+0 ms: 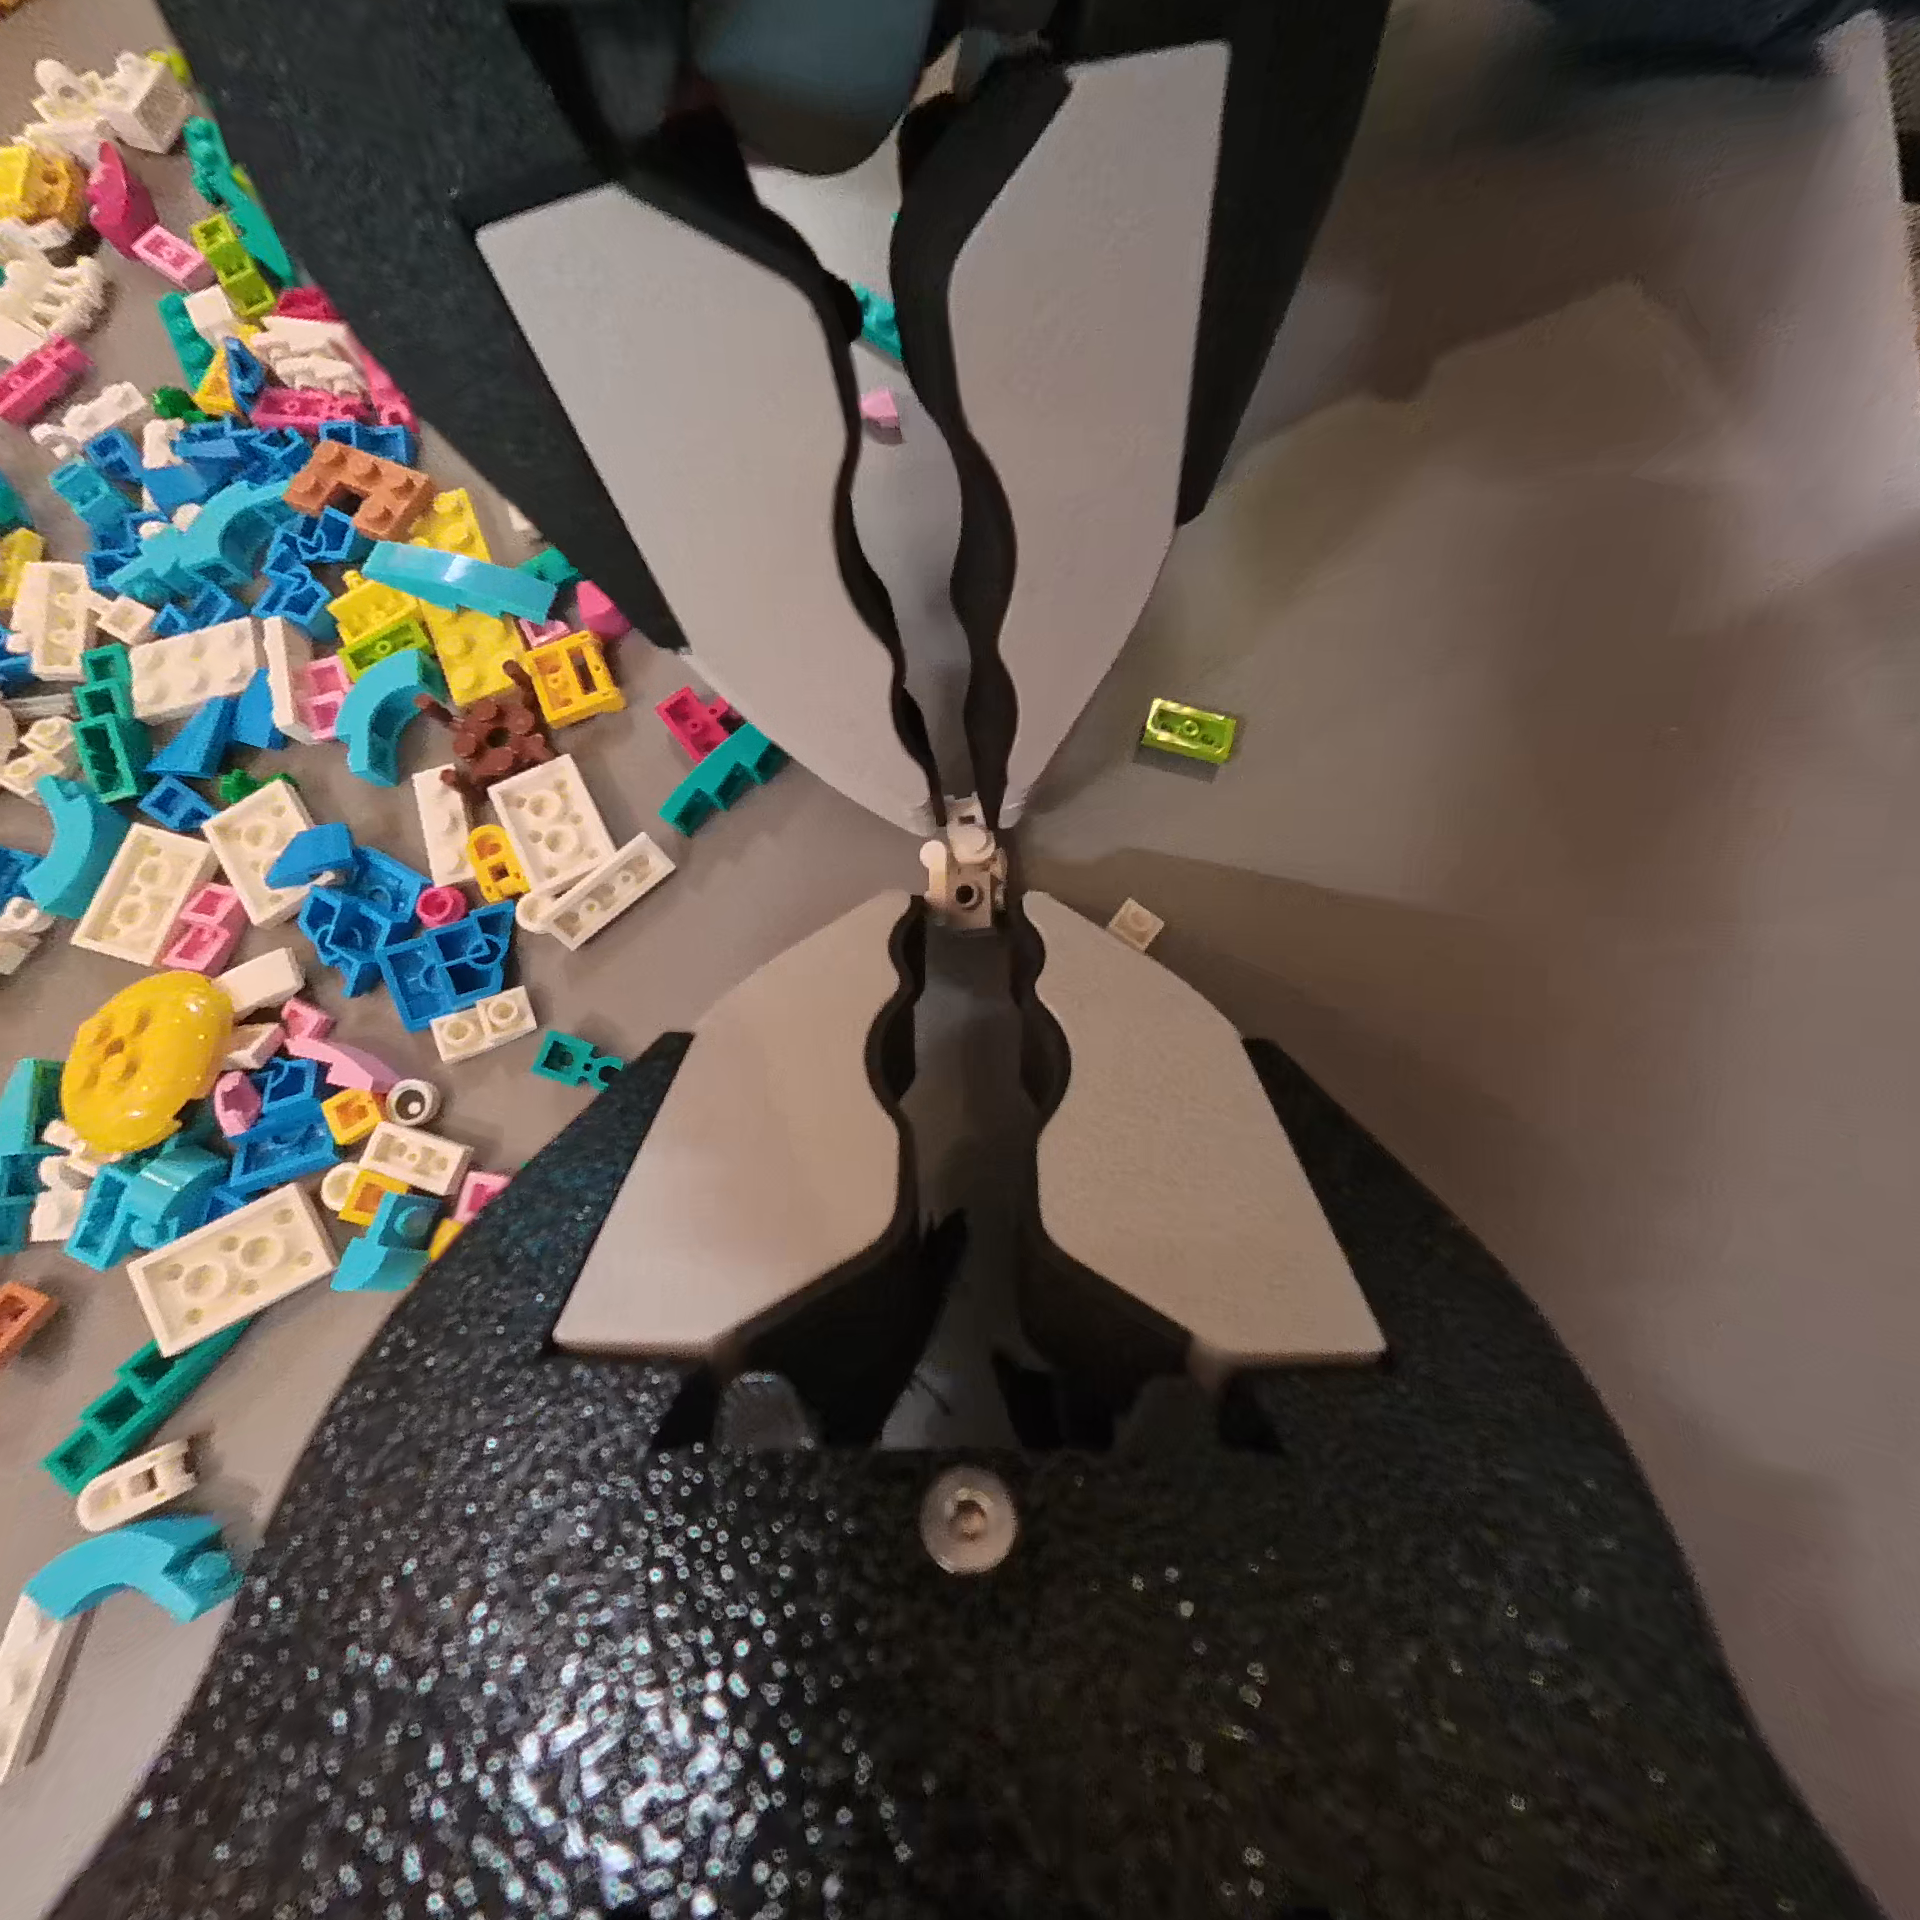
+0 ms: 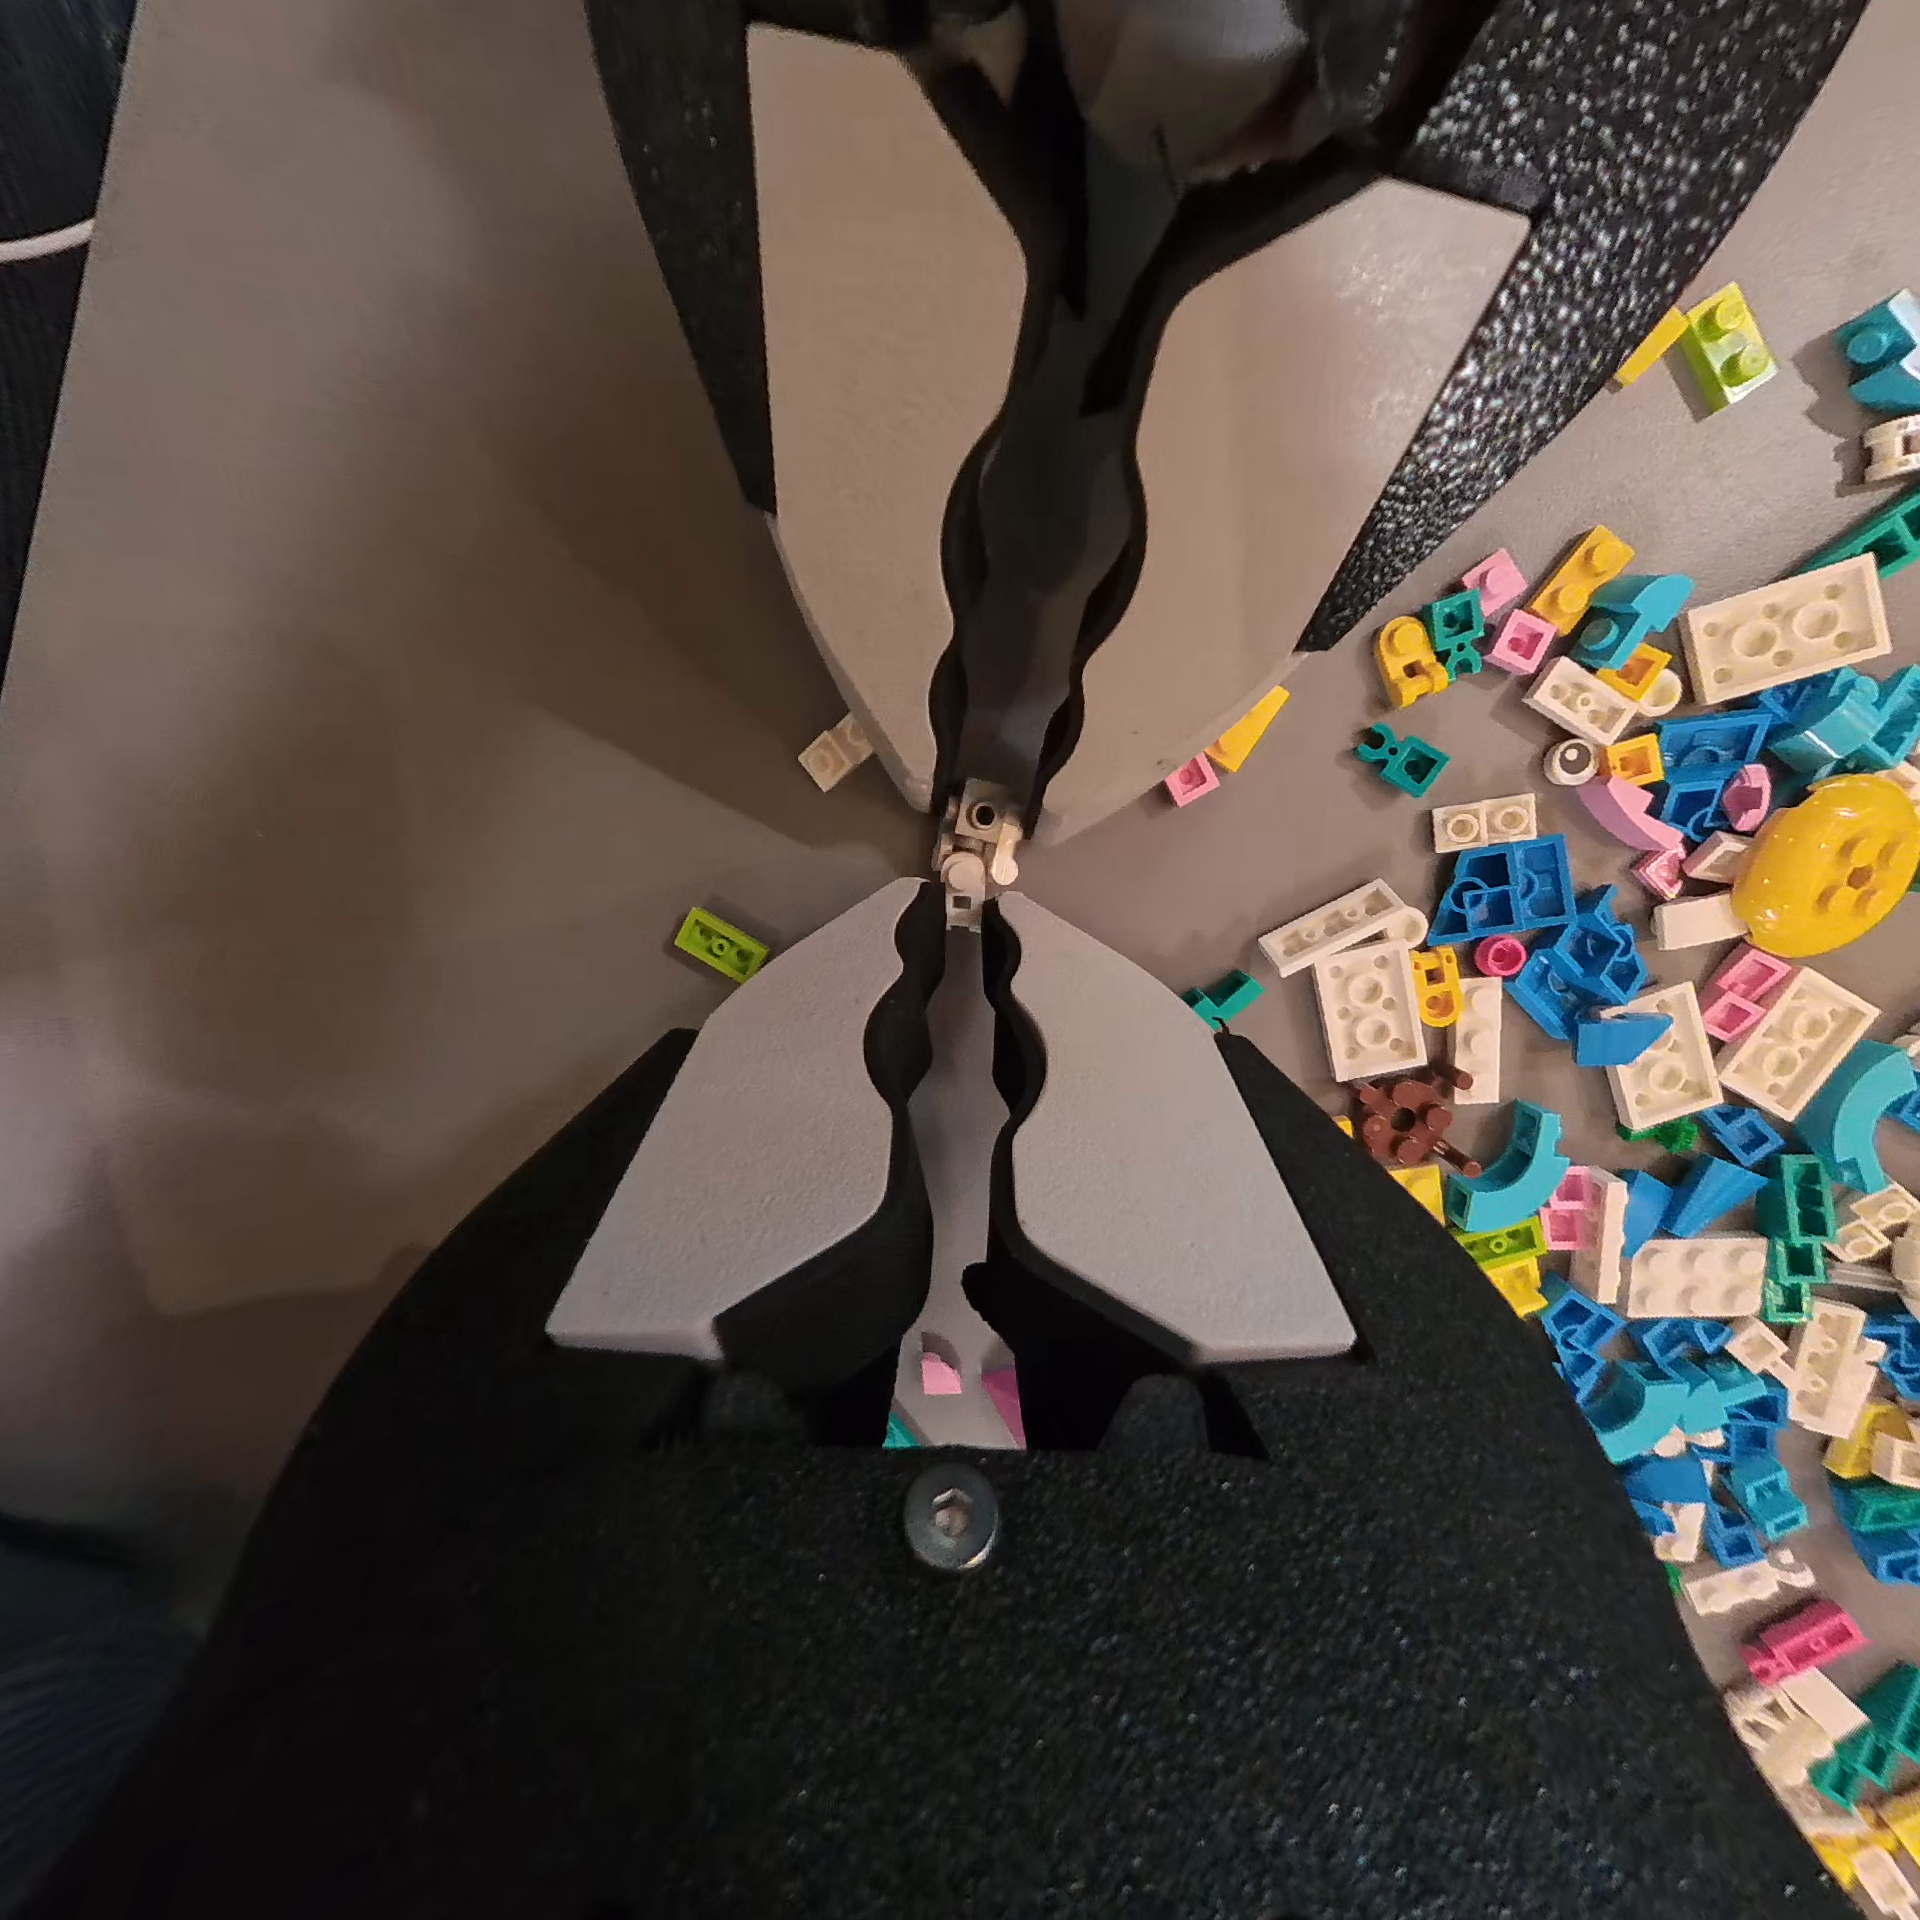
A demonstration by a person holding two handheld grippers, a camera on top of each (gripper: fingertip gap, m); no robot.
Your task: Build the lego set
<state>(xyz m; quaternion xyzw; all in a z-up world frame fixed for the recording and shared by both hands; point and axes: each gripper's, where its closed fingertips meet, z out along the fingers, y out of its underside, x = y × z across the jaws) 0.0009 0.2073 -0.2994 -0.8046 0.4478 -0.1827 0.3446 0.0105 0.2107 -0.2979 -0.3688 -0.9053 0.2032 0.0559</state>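
Observation:
My two grippers meet tip to tip above the grey table. In the left wrist view my left gripper (image 1: 966,920) comes up from below, shut on a small white brick with a side hole (image 1: 969,894). The right gripper (image 1: 961,816) comes down from above, shut on a small white piece with pegs (image 1: 961,840). The two pieces touch each other. In the right wrist view my right gripper (image 2: 964,914) grips the white peg piece (image 2: 966,868), and the left gripper (image 2: 982,800) holds the holed brick (image 2: 979,821) opposite it.
A pile of loose bricks (image 1: 260,779) in several colours lies left of the grippers; it is on the right in the right wrist view (image 2: 1662,987). It includes a yellow dome (image 1: 140,1060). A lime plate (image 1: 1190,724) and a small white plate (image 1: 1135,922) lie alone on the table (image 1: 1558,935). My left and right fingertips are right by each other. The right tips stand about 4 centimeters off the lime plate (image 1: 1190,724). Seen from the right wrist view (image 2: 719,948) as well.

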